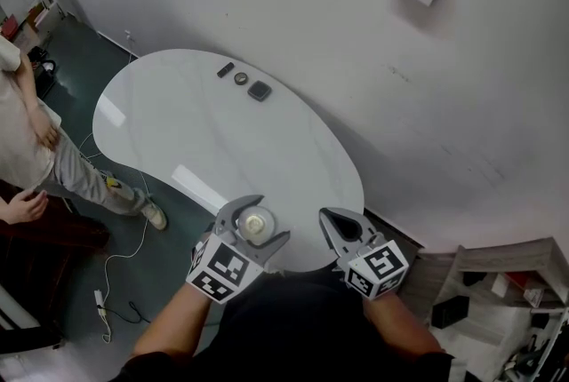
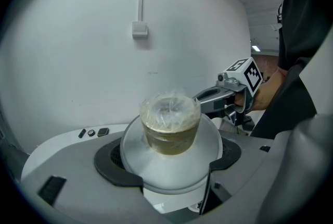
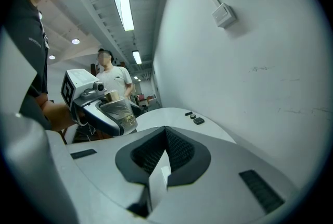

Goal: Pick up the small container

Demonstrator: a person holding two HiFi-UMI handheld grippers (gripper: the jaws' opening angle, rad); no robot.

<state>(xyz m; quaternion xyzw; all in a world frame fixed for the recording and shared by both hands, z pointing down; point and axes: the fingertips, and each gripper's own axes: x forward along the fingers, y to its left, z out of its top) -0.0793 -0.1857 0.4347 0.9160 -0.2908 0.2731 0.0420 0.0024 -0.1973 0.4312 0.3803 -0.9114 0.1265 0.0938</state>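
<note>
Container (image 2: pixel 170 124): small clear cup, brownish fill, crinkled film over the mouth; upright, axis vertical, mouth up; I see it grasped between the jaws of the left gripper (image 2: pixel 170 161), by the near edge of the white table (image 1: pixel 204 131); right gripper (image 3: pixel 166 151) clenched, nothing in it.

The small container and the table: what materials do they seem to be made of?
Small container: likely clear, glossy plastic, as brownish contents show through; crinkled film covers its top. Table: white, smooth, glossy top reflecting light; exact material unclear.
</note>
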